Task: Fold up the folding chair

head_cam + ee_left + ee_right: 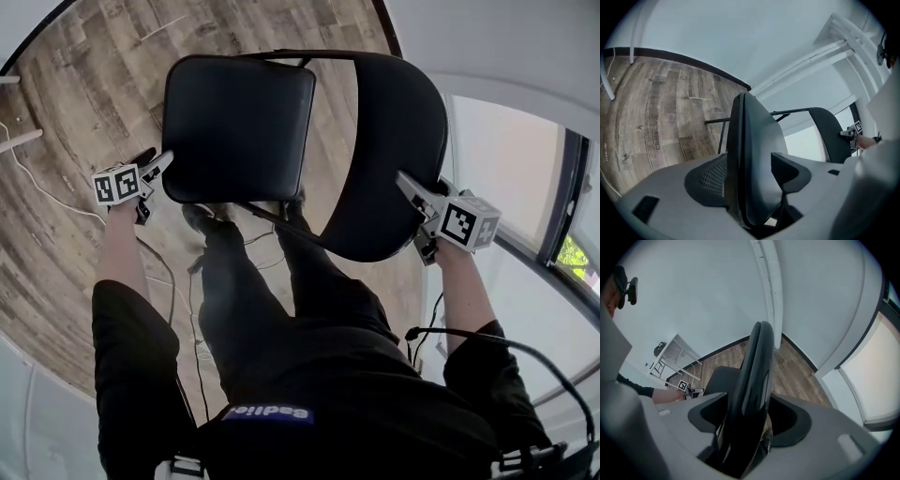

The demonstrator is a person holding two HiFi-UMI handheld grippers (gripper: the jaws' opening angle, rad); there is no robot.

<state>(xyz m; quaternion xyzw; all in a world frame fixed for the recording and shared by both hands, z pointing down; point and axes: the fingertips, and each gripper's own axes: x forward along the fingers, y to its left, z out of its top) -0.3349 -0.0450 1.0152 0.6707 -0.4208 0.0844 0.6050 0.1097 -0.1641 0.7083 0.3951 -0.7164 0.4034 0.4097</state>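
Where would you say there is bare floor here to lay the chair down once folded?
Bare wood floor lies left of the seat, beyond the left gripper; a white cable crosses it. Crowded by the legs.

Floor (84,112): wood-look planks, grey-brown, patchy grain.
Cable (37,183): thin, white, trailing loose across the floor.
Wall (740,37): plain white, with a dark baseboard (693,62) along its foot.
Pipes (811,63): white, paired, running along the wall.
Rack (670,357): white, open-framed, against the wall.
Window (574,255): dark frame, greenery outside.
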